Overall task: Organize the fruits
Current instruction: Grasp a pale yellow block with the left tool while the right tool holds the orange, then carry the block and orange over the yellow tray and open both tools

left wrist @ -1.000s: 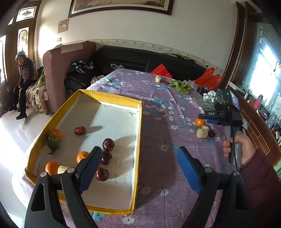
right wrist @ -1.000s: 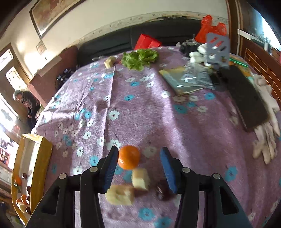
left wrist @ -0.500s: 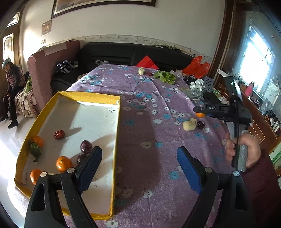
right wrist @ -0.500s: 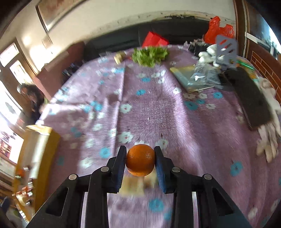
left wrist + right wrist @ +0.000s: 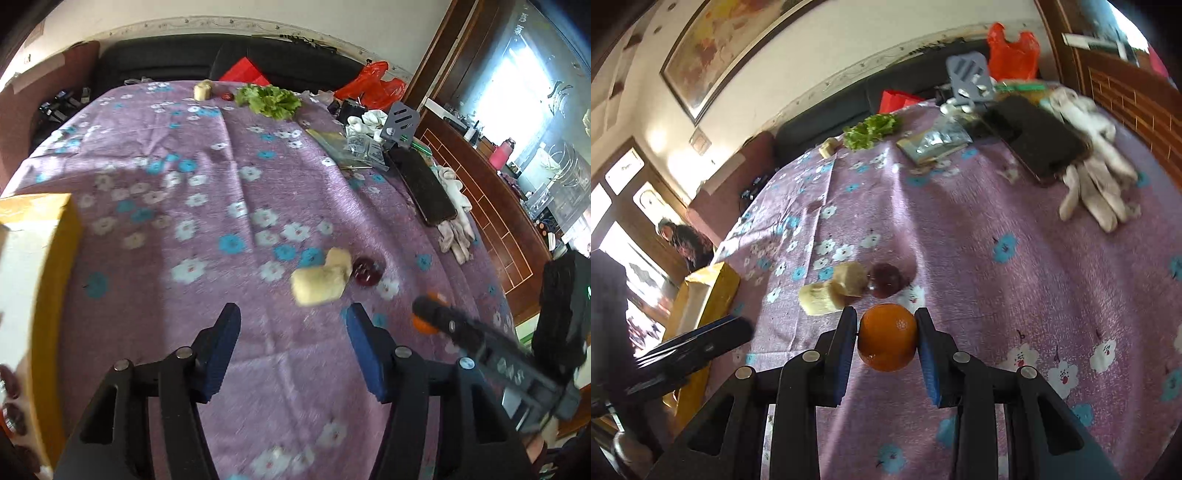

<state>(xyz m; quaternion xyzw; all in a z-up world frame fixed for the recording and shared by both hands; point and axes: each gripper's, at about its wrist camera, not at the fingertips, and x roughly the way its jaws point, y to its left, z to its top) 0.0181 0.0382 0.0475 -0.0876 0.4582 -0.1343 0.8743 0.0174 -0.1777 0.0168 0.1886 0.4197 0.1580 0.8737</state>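
My right gripper [image 5: 886, 328] is shut on an orange [image 5: 886, 341] and holds it above the purple flowered cloth; the orange also shows in the left wrist view [image 5: 424, 321] behind the right gripper. Two pale yellow chunks [image 5: 321, 278] and a dark red fruit [image 5: 365, 271] lie on the cloth just ahead of my left gripper [image 5: 291, 328], which is open and empty. The same chunks [image 5: 833, 290] and red fruit [image 5: 884, 280] lie just beyond the orange. The yellow-rimmed tray [image 5: 48, 266] is at the left edge, with dark red fruits [image 5: 13, 402] inside it.
Lettuce [image 5: 269, 99], a pale chunk [image 5: 203, 90] and a small red fruit [image 5: 227, 96] lie at the far end. A black tablet [image 5: 421, 184], white gloves [image 5: 456, 218], a packet [image 5: 351, 147] and a grey stand [image 5: 400, 123] crowd the right side. A person [image 5: 687, 245] sits far left.
My right gripper has lifted the orange off the cloth and drawn back toward me. My left gripper has swung right, away from the tray, toward the chunks and red fruit.
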